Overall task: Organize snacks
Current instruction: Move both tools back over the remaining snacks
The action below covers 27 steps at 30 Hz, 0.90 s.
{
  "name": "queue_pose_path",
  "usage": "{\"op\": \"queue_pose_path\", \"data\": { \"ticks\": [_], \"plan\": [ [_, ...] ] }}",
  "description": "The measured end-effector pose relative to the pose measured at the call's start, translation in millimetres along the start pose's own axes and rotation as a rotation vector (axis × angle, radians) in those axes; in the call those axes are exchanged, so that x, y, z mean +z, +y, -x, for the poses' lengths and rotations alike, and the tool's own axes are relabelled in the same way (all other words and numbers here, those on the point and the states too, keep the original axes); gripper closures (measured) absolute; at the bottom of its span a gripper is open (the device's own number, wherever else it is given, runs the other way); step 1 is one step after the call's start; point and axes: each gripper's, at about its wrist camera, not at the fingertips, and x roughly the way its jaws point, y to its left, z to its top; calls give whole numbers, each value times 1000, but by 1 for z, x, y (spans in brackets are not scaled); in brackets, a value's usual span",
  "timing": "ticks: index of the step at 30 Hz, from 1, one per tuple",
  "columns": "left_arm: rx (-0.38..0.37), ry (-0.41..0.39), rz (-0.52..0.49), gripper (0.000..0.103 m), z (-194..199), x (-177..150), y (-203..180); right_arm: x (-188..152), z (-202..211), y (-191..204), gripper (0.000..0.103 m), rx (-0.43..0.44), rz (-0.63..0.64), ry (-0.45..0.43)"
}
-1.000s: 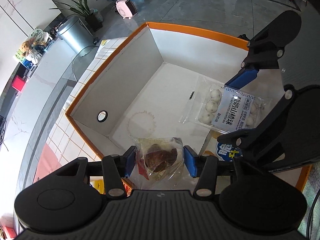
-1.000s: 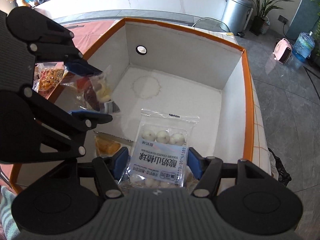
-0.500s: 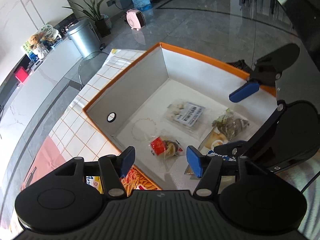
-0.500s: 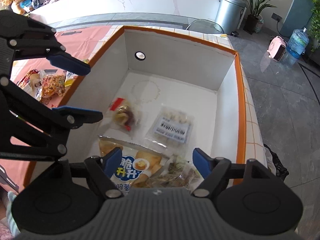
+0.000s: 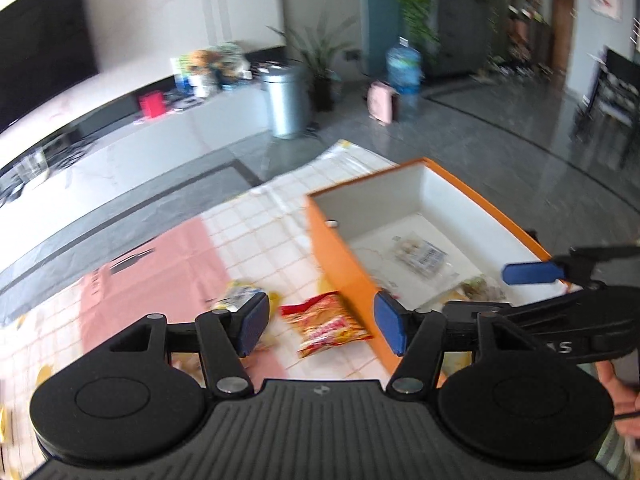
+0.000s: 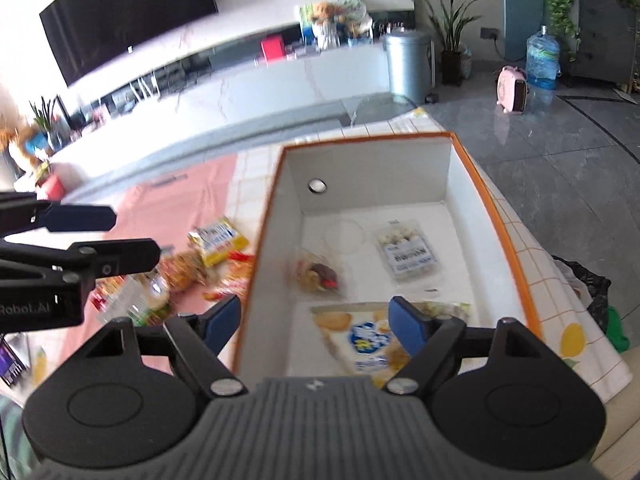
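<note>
An orange-rimmed white box (image 6: pixel 496 216) holds a clear pack of white balls (image 6: pixel 406 250), a small clear snack bag (image 6: pixel 318 276) and a blue-and-white cracker bag (image 6: pixel 364 338). The box also shows in the left wrist view (image 5: pixel 332 252), with the ball pack (image 5: pixel 420 252) inside. My right gripper (image 6: pixel 316 326) is open and empty above the box's near left corner. My left gripper (image 5: pixel 320 326) is open and empty above the table left of the box, over a red-and-yellow snack bag (image 5: pixel 326 322). A yellow packet (image 6: pixel 216 240) lies among loose snacks.
Several loose snack packets (image 6: pixel 160 284) lie on the pink and white checked cloth (image 5: pixel 256 232) left of the box. The table edge is right of the box, with a black bag (image 6: pixel 588 284) on the floor beyond. A steel bin (image 6: pixel 408 64) stands far behind.
Both grippers opened and dropped their snacks into the box, then pulled up and back. The left gripper has swung left over the loose snacks on the cloth.
</note>
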Motion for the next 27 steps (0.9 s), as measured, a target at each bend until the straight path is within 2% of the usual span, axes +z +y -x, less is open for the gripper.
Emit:
{"op": "queue_pose_path", "data": {
  "ticks": [5, 8, 11, 15, 19, 22, 27],
  "plan": [
    [100, -52, 160, 29, 24, -36, 48, -18, 14, 44, 25, 59, -23, -146],
    [108, -33, 207, 29, 27, -52, 69, -29, 11, 74, 25, 76, 12, -181],
    [108, 7, 209, 29, 26, -62, 80, -37, 0, 99, 26, 75, 88, -154],
    [69, 47, 219, 30, 21, -78, 94, -49, -17, 122, 36, 50, 162, -108],
    [22, 71, 225, 39, 10, -94, 101, -58, -34, 131, 40, 2, 232, -82],
    [-14, 82, 222, 42, -2, -100, 101, -63, -47, 135, 47, -24, 269, -60],
    [-55, 115, 210, 42, -26, -102, 105, -61, -80, 143, 48, -104, 365, -40]
  ]
}}
